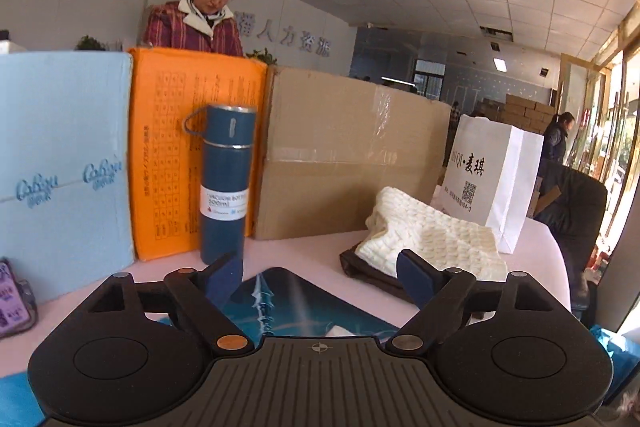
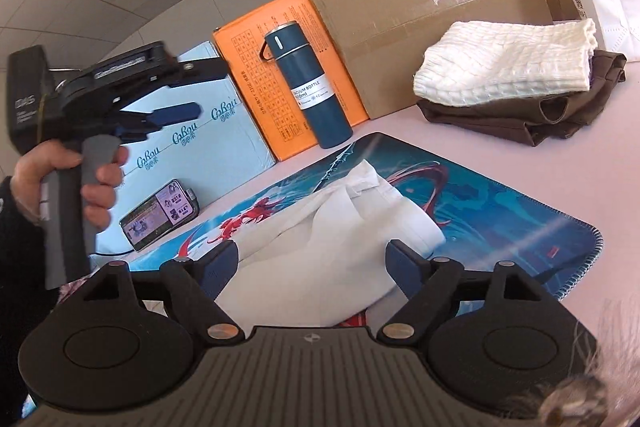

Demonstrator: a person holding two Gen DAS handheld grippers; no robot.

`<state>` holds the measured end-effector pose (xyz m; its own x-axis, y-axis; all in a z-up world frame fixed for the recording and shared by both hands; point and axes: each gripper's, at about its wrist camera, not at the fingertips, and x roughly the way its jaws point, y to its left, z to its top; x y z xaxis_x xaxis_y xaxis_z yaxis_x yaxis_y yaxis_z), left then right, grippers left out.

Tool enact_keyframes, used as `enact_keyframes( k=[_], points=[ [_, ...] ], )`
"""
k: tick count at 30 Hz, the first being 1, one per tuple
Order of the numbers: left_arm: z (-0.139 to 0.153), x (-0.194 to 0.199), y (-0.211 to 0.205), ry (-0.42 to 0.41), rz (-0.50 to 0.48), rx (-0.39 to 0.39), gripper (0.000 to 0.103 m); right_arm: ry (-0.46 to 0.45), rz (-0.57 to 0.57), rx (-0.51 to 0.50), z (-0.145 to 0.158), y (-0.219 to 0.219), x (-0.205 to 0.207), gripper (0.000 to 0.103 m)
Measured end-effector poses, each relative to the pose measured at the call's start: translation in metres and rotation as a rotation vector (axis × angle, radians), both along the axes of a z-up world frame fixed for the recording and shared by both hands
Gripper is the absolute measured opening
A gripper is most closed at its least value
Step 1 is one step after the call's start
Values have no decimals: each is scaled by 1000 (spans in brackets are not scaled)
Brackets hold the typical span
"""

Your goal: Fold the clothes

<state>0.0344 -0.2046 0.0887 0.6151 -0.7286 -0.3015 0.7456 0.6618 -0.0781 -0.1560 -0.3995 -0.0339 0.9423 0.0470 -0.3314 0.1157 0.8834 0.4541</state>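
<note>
White garment [image 2: 320, 227] lies loosely bunched on the printed mat [image 2: 500, 207], collar end toward the flask, not flat and not squared; I can't tell if it's mid-fold or just dropped there. Behind it, near the cardboard box [image 2: 420, 19], a cream knit [image 2: 508, 63] sits folded on top of a brown garment [image 2: 520, 119], a neat stack. My right gripper [image 2: 312, 267] hovers just over the near end of the white piece, jaws spread wide, holding nothing. My left gripper [image 1: 320, 279] is up off the cloth, jaws also released and empty. Risks as I judge them: grabbing only the top layer of the bunch so the fabric slides and the fold goes crooked; dragging the mat along with the cloth; a sweeping left arm knocking the blue flask [image 2: 308, 83], which stands upright just beside the mat edge; snagging the phone [image 2: 160, 215] or its cable at the left. Right view shows the whole white garment, the phone and the left hand [image 2: 80, 179] on its grip; left view catches only a sliver of white, but shows the white paper bag [image 1: 492, 183] full and a person behind the boxes.
</note>
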Motion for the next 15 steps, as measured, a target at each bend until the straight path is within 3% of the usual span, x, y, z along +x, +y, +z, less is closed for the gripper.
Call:
enact_keyframes(
  k=[4,8,12,15],
  points=[
    [5,-42,76,-221,149,156,93,-18,-25,-9,6,-8,8,80],
    [-17,-78,122,-227,216,379,94,-4,19,-4,17,-17,30,81],
    [-51,-115,136,-187,71,558,94,43,71,87,22,-23,60,81],
    [-74,-136,128,-232,-13,755,94,82,79,153,20,-25,77,81]
  ],
)
